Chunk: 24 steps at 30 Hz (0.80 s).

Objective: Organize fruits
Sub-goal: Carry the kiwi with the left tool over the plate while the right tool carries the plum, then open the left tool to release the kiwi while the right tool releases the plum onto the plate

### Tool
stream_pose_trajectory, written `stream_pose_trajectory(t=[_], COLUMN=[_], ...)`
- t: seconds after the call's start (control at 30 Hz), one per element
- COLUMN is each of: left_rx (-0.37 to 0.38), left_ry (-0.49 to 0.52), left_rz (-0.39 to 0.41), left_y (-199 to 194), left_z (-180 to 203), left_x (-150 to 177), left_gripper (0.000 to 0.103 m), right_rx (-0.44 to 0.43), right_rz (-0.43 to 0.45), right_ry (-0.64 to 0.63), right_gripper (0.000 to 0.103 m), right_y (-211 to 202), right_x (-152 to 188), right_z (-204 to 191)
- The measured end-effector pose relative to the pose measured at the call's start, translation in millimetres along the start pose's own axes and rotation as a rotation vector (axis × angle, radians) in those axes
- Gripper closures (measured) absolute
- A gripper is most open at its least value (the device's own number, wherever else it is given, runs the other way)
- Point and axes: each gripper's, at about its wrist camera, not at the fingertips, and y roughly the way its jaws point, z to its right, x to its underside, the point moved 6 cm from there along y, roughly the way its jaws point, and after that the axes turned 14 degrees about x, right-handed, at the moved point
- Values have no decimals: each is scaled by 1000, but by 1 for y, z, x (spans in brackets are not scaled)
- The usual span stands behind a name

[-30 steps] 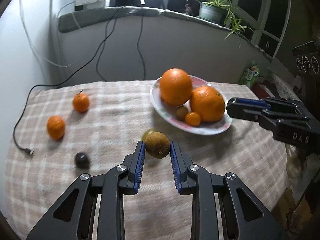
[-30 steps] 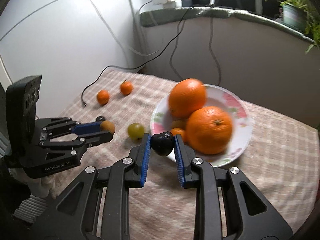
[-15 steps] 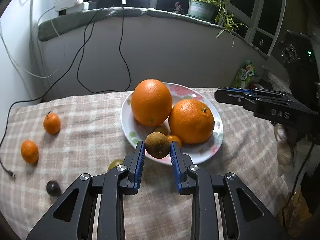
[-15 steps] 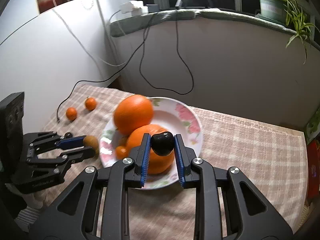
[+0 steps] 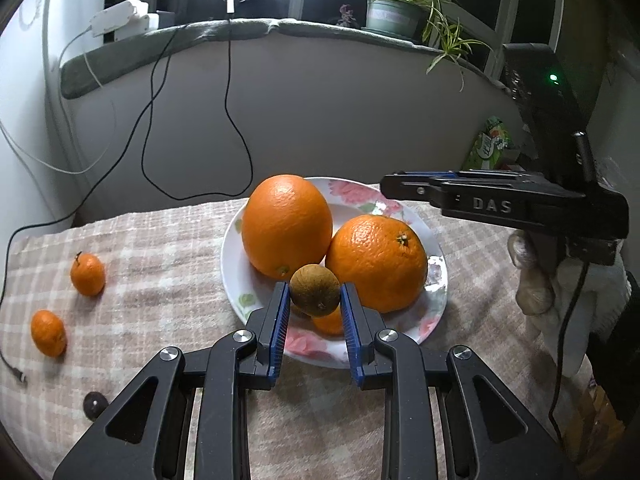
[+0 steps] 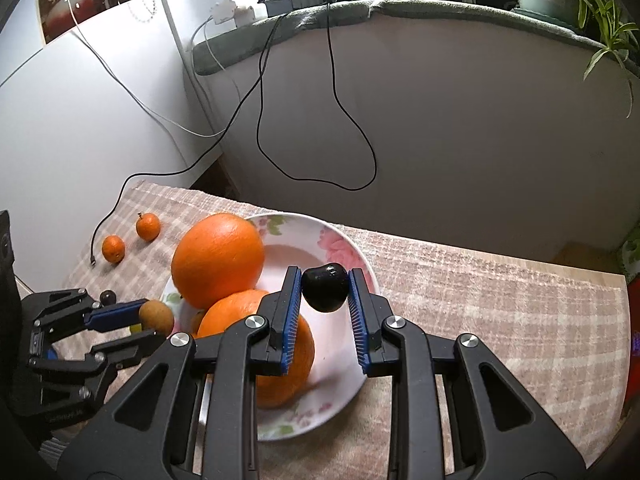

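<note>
here, left gripper [image 5: 315, 307] clamping brown fruit [image 5: 315, 289], right gripper [image 6: 325, 302] clamping dark fruit [image 6: 324, 287], above plate [image 6: 352, 256]

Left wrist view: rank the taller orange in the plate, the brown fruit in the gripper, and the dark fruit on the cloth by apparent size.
1. The taller orange, plainly largest.
2. The brown fruit, though held nearest the camera in the left gripper, which inflates it.
3. The dark fruit, smallest, partly hidden by the gripper body, so its rank under the brown fruit is tentative.

Left tool [image 5: 314, 308] and right tool [image 6: 325, 300] each clamped, held forward.
</note>
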Motion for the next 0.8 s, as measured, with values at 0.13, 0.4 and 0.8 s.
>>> stream_pose_trajectory(t=[0.13, 0.4, 0.8], left_rx=[0, 0, -8], left_ry=[17, 40, 37], left_rz=[-5, -17, -8], left_y=[1, 5, 3], left_z=[3, 11, 10], left_x=[-1, -2, -3], left_gripper=[79, 78, 57], right_rx=[-2, 4, 26], right_rz=[-2, 1, 41], right_ry=[-2, -11, -5], right_gripper=[78, 78, 38], right_y=[3, 3, -8], right_x=[-3, -3, -9], right_z=[-1, -2, 3])
